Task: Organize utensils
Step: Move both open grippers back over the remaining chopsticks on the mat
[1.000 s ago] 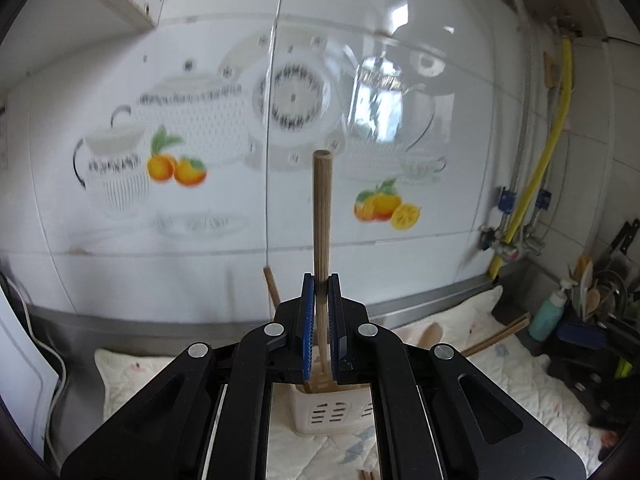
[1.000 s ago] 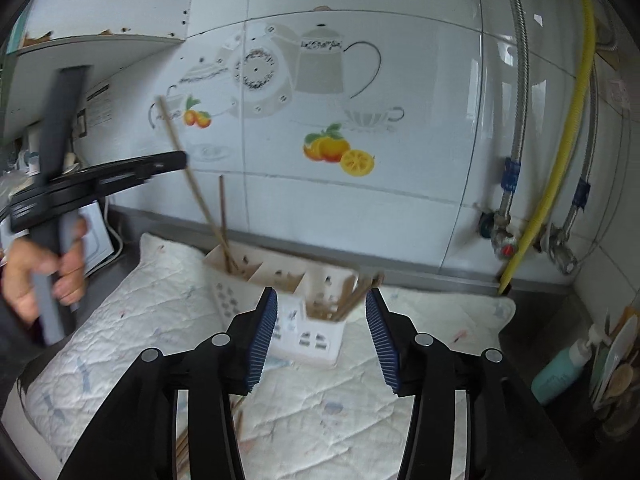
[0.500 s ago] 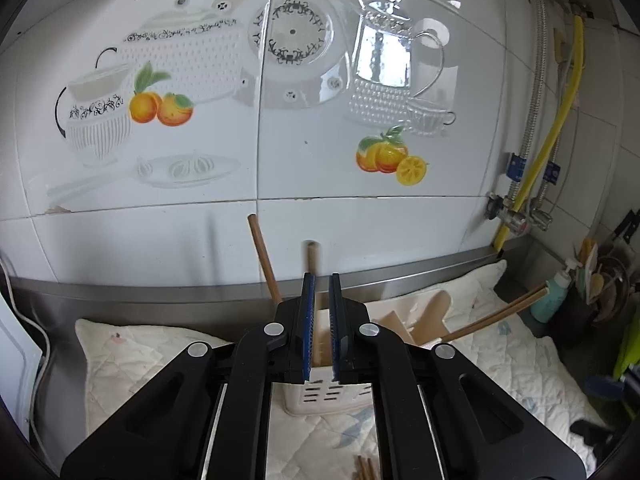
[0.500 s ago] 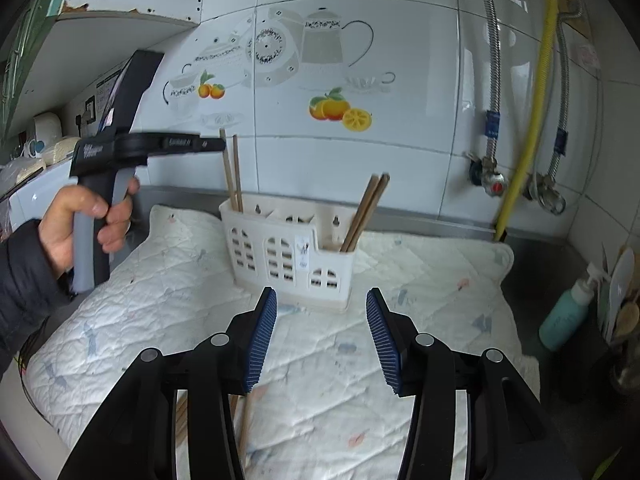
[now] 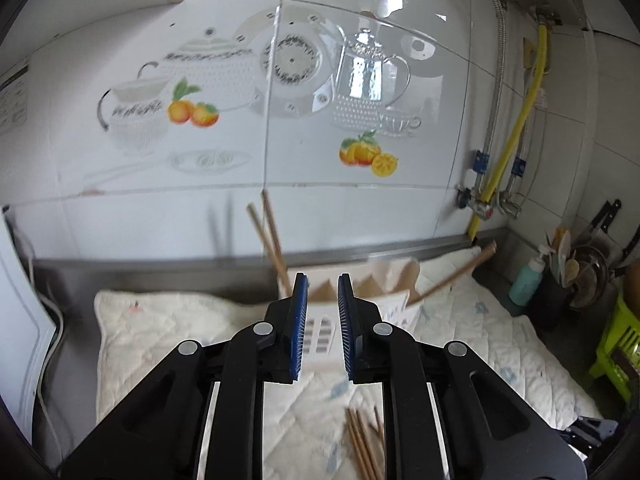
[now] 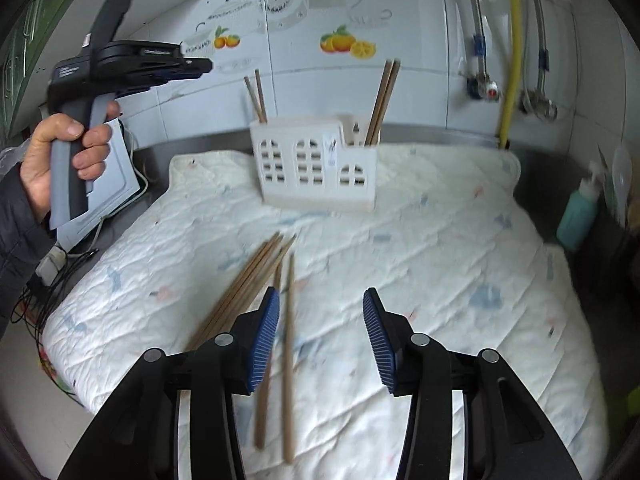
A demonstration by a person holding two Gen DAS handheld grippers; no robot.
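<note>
Far to the left of my right claw, my left hand (image 6: 60, 160) grips the grey handle of my left claw (image 5: 322, 308), which points level toward the tiled wall. Its blue-padded jaws are opening, a narrow gap between them and nothing in it. Just ahead of that claw and a little below stands the white slotted plastic utensil caddy (image 5: 320, 328) on the cream quilted mat (image 5: 160, 332). Two brown wooden chopsticks (image 5: 272, 240) lean out of the caddy's left compartment, just beyond my left claw's tips. Another pair of wooden chopsticks (image 5: 456, 272) slants out of the right compartment, away to the right. Below that claw, near its right finger, a loose bundle of wooden chopsticks (image 5: 362, 448) lies flat on the mat.

My right claw (image 6: 322, 328) hangs low over the mat, tilted downward, its jaws closing but well apart and pressing on nothing. The same loose bundle (image 6: 244, 284) fans out ahead and to the left of its left finger. Two separate wooden chopsticks (image 6: 288, 352) lie between the jaws, close beside the left pad, running back toward me. The caddy (image 6: 316, 168) stands well ahead of this claw. Far to its right a teal plastic bottle (image 6: 576, 208) stands beyond the mat's edge.
</note>
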